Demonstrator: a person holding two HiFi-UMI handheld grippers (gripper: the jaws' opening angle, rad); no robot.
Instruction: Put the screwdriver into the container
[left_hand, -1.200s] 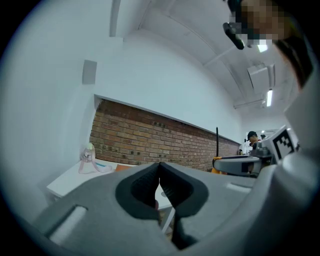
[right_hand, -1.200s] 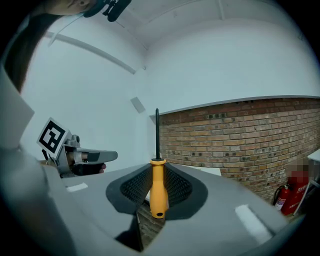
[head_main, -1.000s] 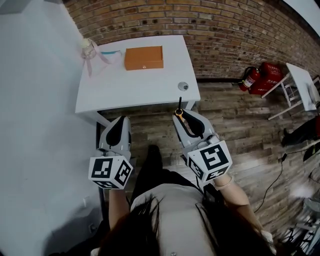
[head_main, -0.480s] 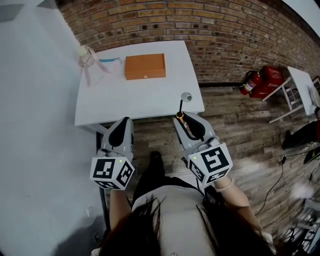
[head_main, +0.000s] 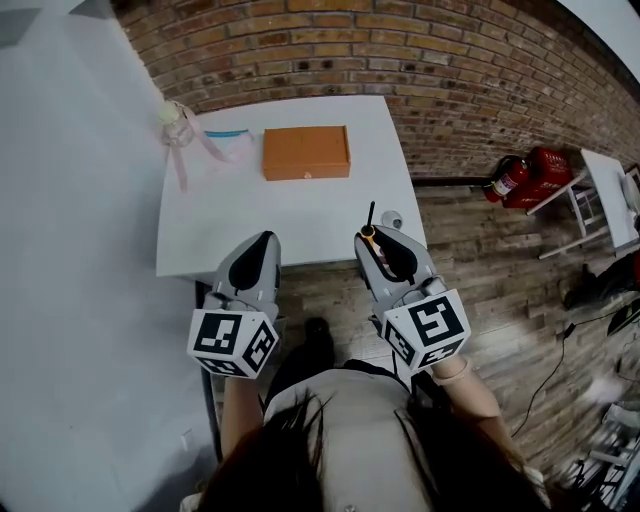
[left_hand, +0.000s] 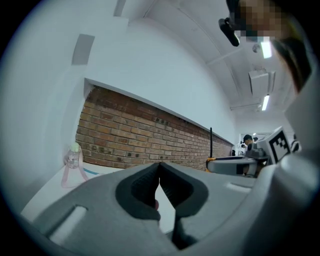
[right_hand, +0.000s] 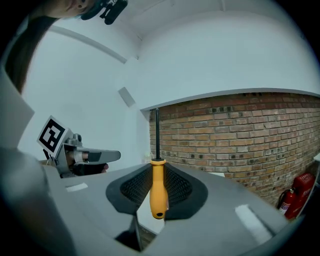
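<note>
Plastic bottle stands left of the orange box on the white counter. Left gripper: pressed together, empty. Right gripper, near-right of the box, pinches the screwdriver by its yellow handle; long axis upright, shaft up.

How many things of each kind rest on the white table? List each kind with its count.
Orange flat rectangular box: 1
Clear bottle with pink strap: 1
Thin light-blue strip: 1
Small grey round object: 1
Total: 4

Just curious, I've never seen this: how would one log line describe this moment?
right tool: shut on screwdriver | left tool: shut, empty | orange box: on table, untouched
</note>
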